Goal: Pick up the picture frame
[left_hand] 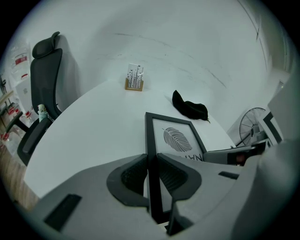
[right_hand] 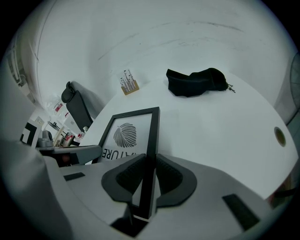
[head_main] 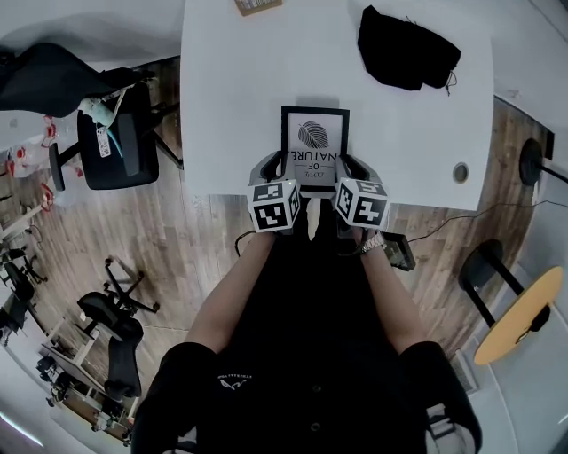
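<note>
The picture frame (head_main: 314, 140) has a black border and a white print with a leaf and the word NATURE. It is at the near edge of the white table (head_main: 231, 97). My left gripper (head_main: 277, 173) is shut on the frame's left bar (left_hand: 151, 154). My right gripper (head_main: 348, 173) is shut on its right bar (right_hand: 152, 150). In the left gripper view the frame (left_hand: 174, 138) runs away from the jaws (left_hand: 151, 176). In the right gripper view the frame (right_hand: 131, 136) leans to the left of the jaws (right_hand: 149, 176). Whether the frame still rests on the table I cannot tell.
A black cloth (head_main: 406, 49) lies at the table's far right, and a small wooden holder (head_main: 257, 6) stands at the far edge. A cable hole (head_main: 460, 172) is near the right corner. Office chairs (head_main: 115, 146) stand to the left, a yellow round table (head_main: 519, 315) to the right.
</note>
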Action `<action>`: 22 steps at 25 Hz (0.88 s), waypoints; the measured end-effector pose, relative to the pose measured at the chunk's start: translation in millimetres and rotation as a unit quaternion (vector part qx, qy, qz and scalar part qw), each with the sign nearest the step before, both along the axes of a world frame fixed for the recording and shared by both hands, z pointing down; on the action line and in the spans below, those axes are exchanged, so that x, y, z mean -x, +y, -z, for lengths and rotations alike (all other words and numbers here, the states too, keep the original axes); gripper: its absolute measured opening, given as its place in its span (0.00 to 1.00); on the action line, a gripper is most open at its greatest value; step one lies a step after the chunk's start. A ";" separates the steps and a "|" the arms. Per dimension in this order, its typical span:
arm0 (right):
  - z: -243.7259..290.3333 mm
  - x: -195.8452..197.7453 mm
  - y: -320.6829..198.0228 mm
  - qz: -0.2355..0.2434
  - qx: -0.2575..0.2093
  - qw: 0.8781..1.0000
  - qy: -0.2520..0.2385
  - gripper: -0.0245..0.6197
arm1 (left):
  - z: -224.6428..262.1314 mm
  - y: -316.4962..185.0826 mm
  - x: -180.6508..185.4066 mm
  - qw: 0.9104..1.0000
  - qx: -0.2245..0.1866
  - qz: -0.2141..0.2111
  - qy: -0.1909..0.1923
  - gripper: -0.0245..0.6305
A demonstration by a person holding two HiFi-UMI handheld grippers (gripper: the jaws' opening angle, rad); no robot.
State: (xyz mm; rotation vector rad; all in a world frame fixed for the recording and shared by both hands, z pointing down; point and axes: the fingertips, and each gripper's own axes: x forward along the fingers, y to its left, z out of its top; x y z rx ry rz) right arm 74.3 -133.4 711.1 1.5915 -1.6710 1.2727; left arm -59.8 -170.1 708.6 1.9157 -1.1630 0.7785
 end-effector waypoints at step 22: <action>79.7 -39.3 10.5 -0.065 -0.091 0.993 0.032 0.14 | 80.8 -2.6 -42.4 0.994 -0.091 -0.042 0.039 0.15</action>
